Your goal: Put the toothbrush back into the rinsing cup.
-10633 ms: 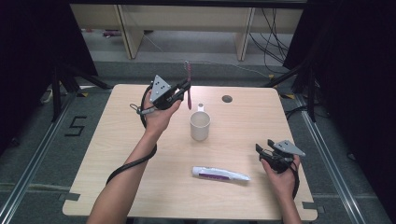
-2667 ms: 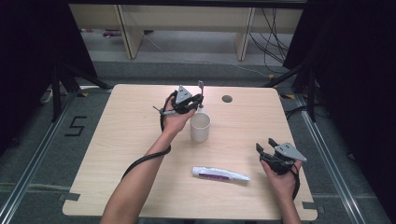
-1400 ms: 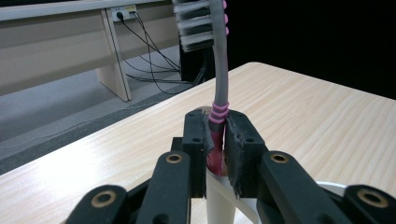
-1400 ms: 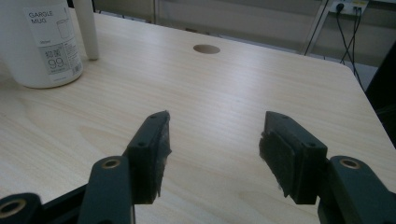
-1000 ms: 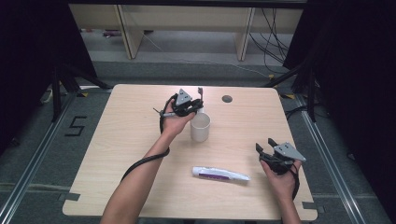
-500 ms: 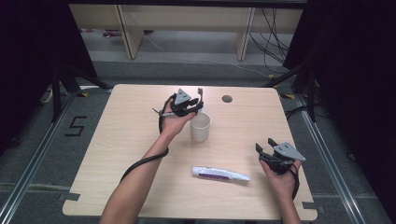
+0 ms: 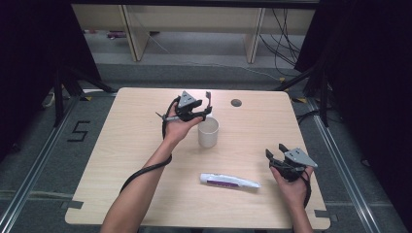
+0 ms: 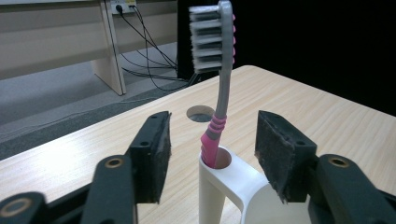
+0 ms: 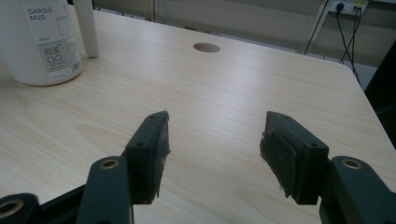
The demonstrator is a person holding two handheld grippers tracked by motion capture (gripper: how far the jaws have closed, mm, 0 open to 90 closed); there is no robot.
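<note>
1. Left tongs (image 8: 212, 154): the jaws have just been opening and now stand apart, one on each side of the toothbrush (image 8: 219, 84), with neither pad touching it.
2. Toothbrush: it stands bristles up, leaning slightly, its pink grip seated in the holder slot on the rim of the white mug (image 7: 208, 132). The mug sits near the middle of the bench (image 7: 121, 165), toward twelve o'clock in the high view.
3. Right tongs (image 7: 277, 154): open and empty, held over the bench at about four o'clock from the mug.
4. Toothpaste tube (image 7: 229, 181): it lies flat at six o'clock from the mug, well apart from it and just beside the right tongs at their nine o'clock.
5. Step in hand, as judged: releasing the brush into the mug. To do it well, draw the left tongs straight back along their own line with the jaws wide, so that neither pad brushes the handle and tips the brush or the mug.
</note>
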